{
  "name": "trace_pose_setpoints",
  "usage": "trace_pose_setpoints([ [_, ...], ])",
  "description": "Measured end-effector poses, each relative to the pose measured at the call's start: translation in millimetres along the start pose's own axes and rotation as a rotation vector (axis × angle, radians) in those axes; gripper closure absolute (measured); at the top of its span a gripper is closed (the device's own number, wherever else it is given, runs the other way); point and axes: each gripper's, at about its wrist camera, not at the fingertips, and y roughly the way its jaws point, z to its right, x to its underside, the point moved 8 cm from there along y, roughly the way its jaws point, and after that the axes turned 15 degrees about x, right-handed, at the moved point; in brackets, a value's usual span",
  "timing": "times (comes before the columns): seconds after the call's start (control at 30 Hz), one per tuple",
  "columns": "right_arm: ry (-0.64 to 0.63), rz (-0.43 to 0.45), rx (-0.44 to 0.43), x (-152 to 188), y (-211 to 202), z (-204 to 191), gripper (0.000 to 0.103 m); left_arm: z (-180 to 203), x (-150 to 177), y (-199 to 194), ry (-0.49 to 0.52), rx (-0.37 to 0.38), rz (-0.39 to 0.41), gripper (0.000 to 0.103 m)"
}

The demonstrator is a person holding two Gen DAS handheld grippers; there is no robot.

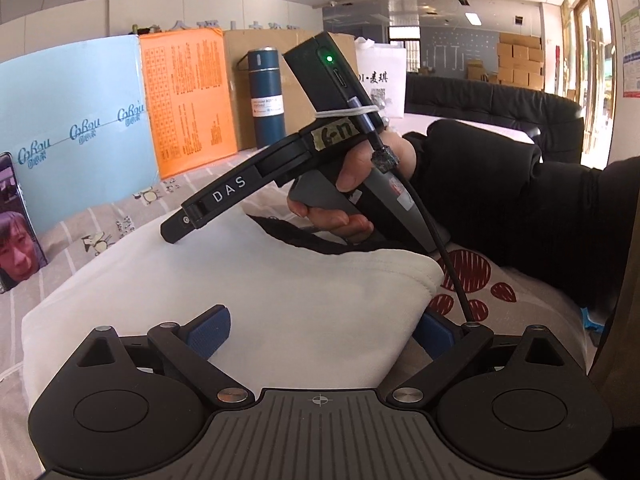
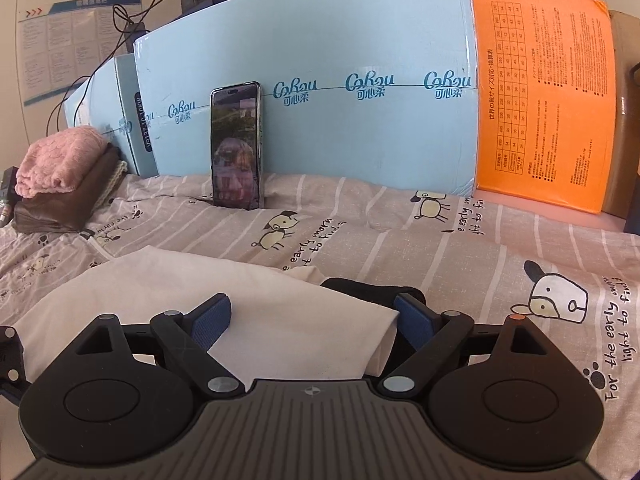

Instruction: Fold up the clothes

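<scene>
I read both of my grippers as spread wide, gripping nothing: the left gripper (image 1: 320, 330) and the right gripper (image 2: 312, 320) each sit low over the cream shirt (image 1: 248, 280), fabric lying loose between the blue pads. The shirt lies on the striped cartoon bedsheet (image 2: 400, 220), already doubled over with a rounded fold on one side and its dark collar (image 2: 372, 290) showing past my right pads. From my left camera I see the right gripper with a hand (image 1: 360, 184) around its handle, its tip resting on the cloth. That fits either a fold half made or a finished bundle just let go; I cannot tell which. If another fold is wanted, both jaws must pinch matching edges evenly. A phone (image 2: 237, 146) leans on the blue box (image 2: 340, 40) behind, and folded pink and brown cloth (image 2: 60, 176) is stacked well apart, so little stands in the way.
</scene>
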Motion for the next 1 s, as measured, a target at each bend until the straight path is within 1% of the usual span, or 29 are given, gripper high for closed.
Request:
trace_pose_setpoints([
  [0.07, 0.033, -0.002, -0.012, -1, -1, 4, 0.015, -5, -6, -6, -0.022, -0.021, 0.051, 0.005],
  [0.1, 0.042, 0.001, -0.019, -2, -3, 5, 0.015, -7, -6, -7, -0.026, -0.029, 0.058, 0.005],
  [0.17, 0.027, 0.019, -0.021, -3, -8, 2, 0.015, -8, -5, -5, -0.03, -0.035, 0.047, 0.005],
  [0.2, 0.004, 0.023, -0.004, -3, -9, -1, 0.015, -7, -5, -4, -0.025, -0.037, 0.039, 0.005],
  [0.27, -0.072, 0.027, 0.072, -1, -7, -4, 0.015, -5, -5, -3, -0.02, -0.041, 0.03, 0.005],
  [0.33, -0.114, 0.039, 0.082, 1, -7, -8, 0.015, -5, -5, -1, -0.023, -0.049, 0.023, 0.005],
  [0.4, -0.109, 0.032, 0.068, 1, -6, -6, 0.015, -5, -6, 0, -0.022, -0.046, 0.021, 0.005],
  [0.47, -0.1, 0.022, 0.051, 2, -5, -5, 0.015, -2, -8, 1, -0.015, -0.033, 0.026, 0.01],
  [0.5, -0.096, 0.018, 0.043, 3, -4, -4, 0.017, 0, -8, 2, -0.009, -0.024, 0.031, 0.018],
  [0.53, -0.091, 0.013, 0.035, 3, -4, -3, 0.019, 2, -9, 2, -0.003, -0.015, 0.035, 0.03],
  [0.57, -0.087, 0.008, 0.027, 4, -3, -2, 0.025, 2, -9, 3, 0.0, 0.0, 0.033, 0.041],
  [0.6, -0.082, 0.003, 0.019, 4, -3, -1, 0.036, 3, -9, 4, -0.004, 0.018, 0.03, 0.064],
  [0.63, -0.078, -0.001, 0.011, 4, -2, 0, 0.043, 2, -9, 3, -0.011, 0.025, 0.035, 0.08],
  [0.7, -0.069, -0.011, -0.006, 5, -1, 2, 0.07, 2, -10, 0, -0.013, 0.029, 0.054, 0.091],
  [0.73, -0.064, -0.015, -0.014, 6, -1, 3, 0.075, 3, -12, -2, -0.008, 0.026, 0.068, 0.094],
  [0.77, -0.07, -0.009, -0.014, 5, -3, 1, 0.085, 3, -13, -5, -0.003, 0.022, 0.083, 0.094],
  [0.8, -0.077, 0.0, -0.012, 4, -6, 0, 0.09, 3, -15, -8, 0.005, 0.01, 0.096, 0.095],
  [0.9, -0.095, 0.033, -0.004, -1, -16, -5, 0.092, 1, -21, -23, 0.015, -0.026, 0.149, 0.095],
  [1.0, -0.046, 0.11, -0.009, -21, -39, -9, 0.092, -3, -28, -49, 0.007, -0.087, 0.228, 0.096],
])
